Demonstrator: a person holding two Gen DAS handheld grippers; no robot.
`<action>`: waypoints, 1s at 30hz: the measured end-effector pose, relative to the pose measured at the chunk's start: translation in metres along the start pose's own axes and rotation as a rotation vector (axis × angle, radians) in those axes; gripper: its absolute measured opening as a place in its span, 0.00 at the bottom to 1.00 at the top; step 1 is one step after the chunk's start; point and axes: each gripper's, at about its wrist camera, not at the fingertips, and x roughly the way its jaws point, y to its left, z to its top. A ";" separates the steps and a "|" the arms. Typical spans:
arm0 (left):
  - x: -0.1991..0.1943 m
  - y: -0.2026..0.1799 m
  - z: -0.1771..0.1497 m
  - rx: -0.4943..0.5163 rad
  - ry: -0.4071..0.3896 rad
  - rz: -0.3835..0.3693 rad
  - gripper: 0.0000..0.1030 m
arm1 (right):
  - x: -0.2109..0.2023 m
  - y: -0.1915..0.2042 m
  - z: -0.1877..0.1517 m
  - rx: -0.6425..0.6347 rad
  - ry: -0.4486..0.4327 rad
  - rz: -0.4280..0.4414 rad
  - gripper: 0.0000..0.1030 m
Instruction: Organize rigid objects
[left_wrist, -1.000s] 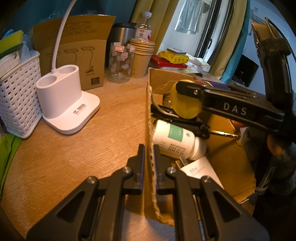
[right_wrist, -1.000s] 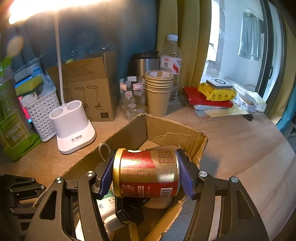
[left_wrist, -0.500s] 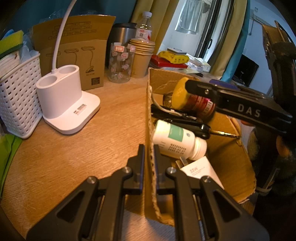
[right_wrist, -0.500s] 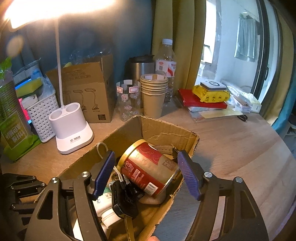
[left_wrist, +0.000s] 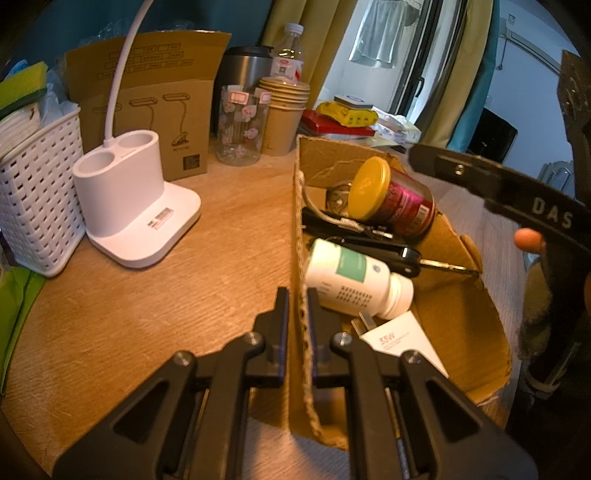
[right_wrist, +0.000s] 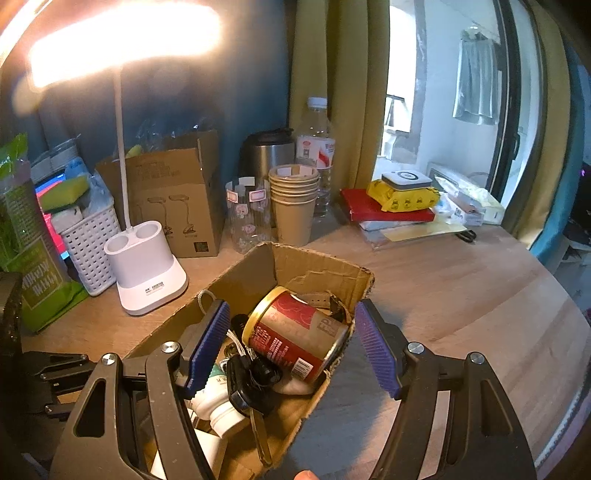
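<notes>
The red can (right_wrist: 299, 338) lay tilted inside the cardboard box (left_wrist: 469, 306), beside a white bottle (left_wrist: 354, 277) and car key (right_wrist: 245, 387). The right gripper (right_wrist: 291, 345) hung spread above it, empty; the left gripper (left_wrist: 297, 317) pinched the box wall. Little seemed left to pack.

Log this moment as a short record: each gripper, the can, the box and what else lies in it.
left gripper: shut on the cardboard box wall
right gripper: open, empty, above the box
red can: on its side inside the box, gold lid toward the lamp base
other contents: white bottle, black car key, white card
</notes>
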 end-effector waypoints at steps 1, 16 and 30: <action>0.000 0.000 0.000 0.000 0.000 0.000 0.09 | -0.004 -0.001 0.000 0.007 -0.002 -0.005 0.71; -0.003 -0.001 0.002 0.010 -0.009 0.010 0.09 | -0.078 -0.025 -0.005 0.117 -0.066 -0.100 0.71; -0.066 -0.004 0.017 0.014 -0.258 -0.004 0.59 | -0.157 -0.037 -0.006 0.170 -0.148 -0.199 0.71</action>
